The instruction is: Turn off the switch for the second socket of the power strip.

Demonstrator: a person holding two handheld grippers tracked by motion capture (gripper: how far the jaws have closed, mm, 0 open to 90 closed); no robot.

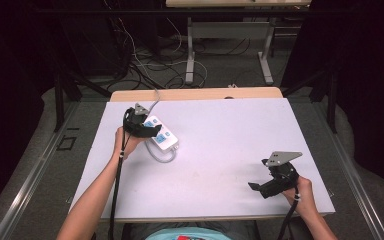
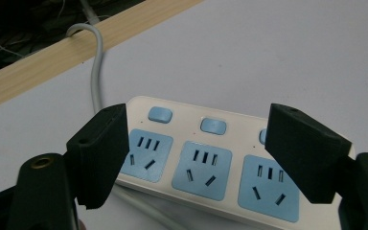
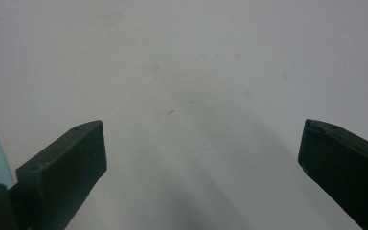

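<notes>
We see the white plastic power strip with blue sockets lying at the far left of the pale worktop, its grey cable running over the wooden far edge. Our left tongs hover wide open astride it, gripping nothing; the right tongs gape empty over bare worktop, well apart
</notes>
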